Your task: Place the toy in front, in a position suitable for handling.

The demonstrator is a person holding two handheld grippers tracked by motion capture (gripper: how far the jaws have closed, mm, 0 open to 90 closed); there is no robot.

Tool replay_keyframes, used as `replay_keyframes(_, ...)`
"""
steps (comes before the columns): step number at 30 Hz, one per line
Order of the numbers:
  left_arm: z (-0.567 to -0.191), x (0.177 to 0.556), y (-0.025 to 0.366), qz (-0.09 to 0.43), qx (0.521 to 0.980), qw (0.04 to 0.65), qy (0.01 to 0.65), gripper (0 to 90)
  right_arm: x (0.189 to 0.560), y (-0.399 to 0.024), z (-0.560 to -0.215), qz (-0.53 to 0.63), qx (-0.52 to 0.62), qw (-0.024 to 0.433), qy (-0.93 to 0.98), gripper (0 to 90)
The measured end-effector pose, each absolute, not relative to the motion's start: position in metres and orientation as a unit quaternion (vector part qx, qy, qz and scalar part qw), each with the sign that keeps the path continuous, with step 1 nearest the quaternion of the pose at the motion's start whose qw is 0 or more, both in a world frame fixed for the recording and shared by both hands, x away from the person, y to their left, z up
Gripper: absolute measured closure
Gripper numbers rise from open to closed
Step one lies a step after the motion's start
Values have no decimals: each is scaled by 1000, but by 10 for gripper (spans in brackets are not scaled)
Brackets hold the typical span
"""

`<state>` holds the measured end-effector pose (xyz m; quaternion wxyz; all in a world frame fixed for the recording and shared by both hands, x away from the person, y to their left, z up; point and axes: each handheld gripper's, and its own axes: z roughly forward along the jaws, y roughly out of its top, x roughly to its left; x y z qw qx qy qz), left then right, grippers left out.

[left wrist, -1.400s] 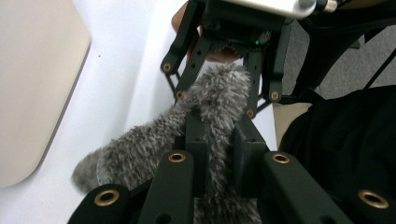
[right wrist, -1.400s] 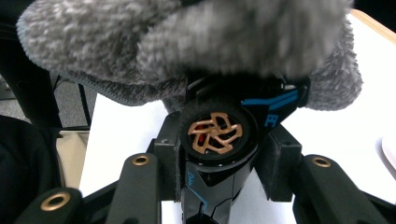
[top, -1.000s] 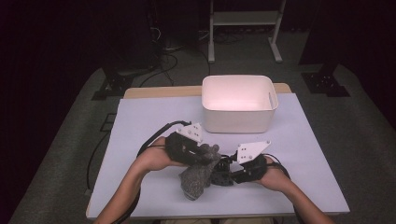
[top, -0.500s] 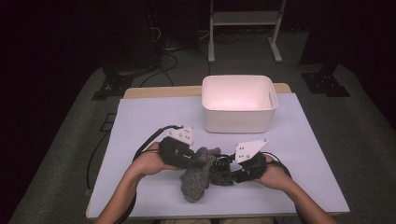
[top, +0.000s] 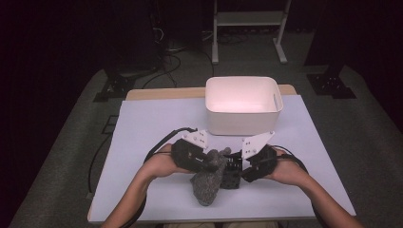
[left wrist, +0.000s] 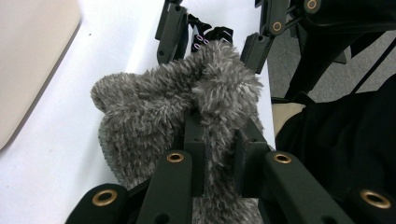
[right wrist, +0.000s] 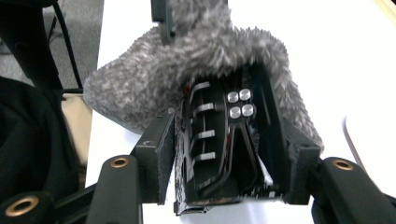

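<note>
A grey fuzzy cloth cover point(top: 206, 187) point(left wrist: 140, 112) hangs between my two grippers near the table's front edge. My left gripper point(top: 211, 164) point(left wrist: 219, 135) is shut on a fold of it. The cover's mouth drapes over the far end of a black device point(right wrist: 219, 140) point(top: 231, 178) with silver studs. That device lies between the jaws of my right gripper point(right wrist: 231, 135) point(top: 236, 168). These jaws have just been opening and now flank the device closely without clearly pressing it.
An empty white tub point(top: 242, 121) stands behind the grippers, at the middle of the white table point(top: 152, 123). The tub's edge point(left wrist: 28, 56) appears at the left of the left gripper view. Dark stands and cables lie on the floor beyond.
My right gripper has lifted slightly and its jaws stand wider. The left gripper stays shut on the cover in about the same place.
</note>
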<state>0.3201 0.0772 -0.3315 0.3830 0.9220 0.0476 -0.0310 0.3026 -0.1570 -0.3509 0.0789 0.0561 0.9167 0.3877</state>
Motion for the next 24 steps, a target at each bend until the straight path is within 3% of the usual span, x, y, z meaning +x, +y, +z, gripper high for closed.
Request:
replay_keyframes(6,-332,319,69,-35,922,383,42,778,301,-156,-345,363,47,86,927,535)
replay_keyframes(20,-368,324,48,-71,918,386,52,771,291,-189,-355,368,65,91,923,541)
replay_keyframes(24,-369,326,43,-69,918,386,63,717,291,-197,-360,384,77,88,916,540)
